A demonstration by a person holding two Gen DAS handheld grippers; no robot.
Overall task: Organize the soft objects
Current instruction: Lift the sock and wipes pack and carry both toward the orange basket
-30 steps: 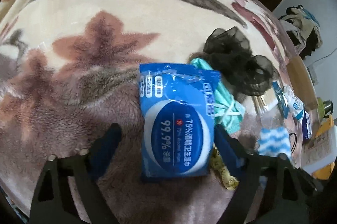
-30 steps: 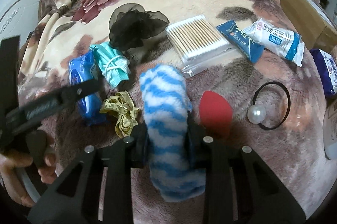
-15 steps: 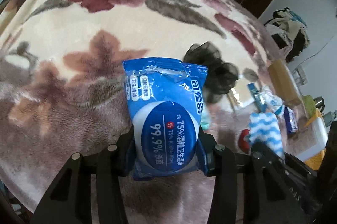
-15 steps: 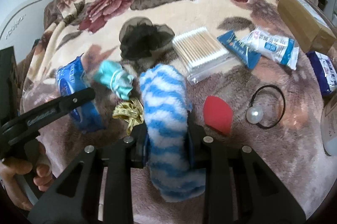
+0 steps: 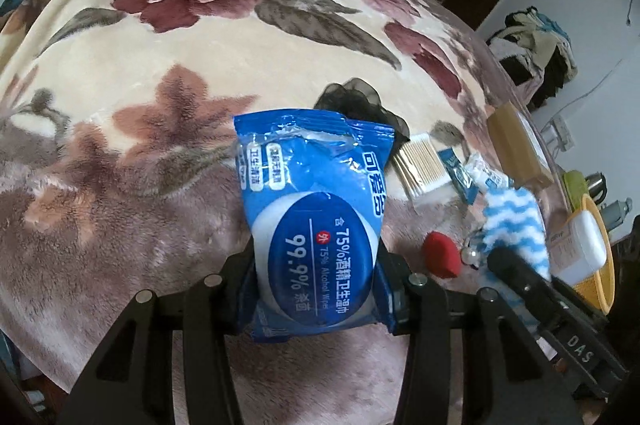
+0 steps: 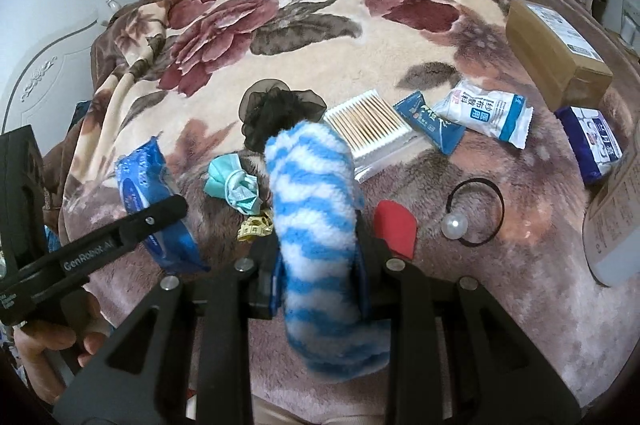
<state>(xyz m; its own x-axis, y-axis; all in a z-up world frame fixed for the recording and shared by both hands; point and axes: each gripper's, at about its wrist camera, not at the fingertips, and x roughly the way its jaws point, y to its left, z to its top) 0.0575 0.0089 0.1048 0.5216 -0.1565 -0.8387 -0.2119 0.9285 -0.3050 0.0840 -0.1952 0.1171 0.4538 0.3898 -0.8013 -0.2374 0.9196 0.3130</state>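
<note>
Left gripper [image 5: 316, 289] clamps wipes pack [image 5: 316, 217]; right gripper [image 6: 318, 253] clamps striped sock [image 6: 316, 225]; carry level, release gently

The blue wipes pack [image 5: 316, 221] is gripped at its lower half, raised off the blanket, its top edge crinkled and its printed face toward the camera. The fluffy blue-and-white striped sock [image 6: 320, 237] is pinched at mid-length, both ends free and drooping. A crumpled teal mask [image 6: 234, 187] lies beside a black mesh scrunchie [image 6: 276, 113]; a red sponge [image 6: 394, 227] lies right of the sock.
</note>
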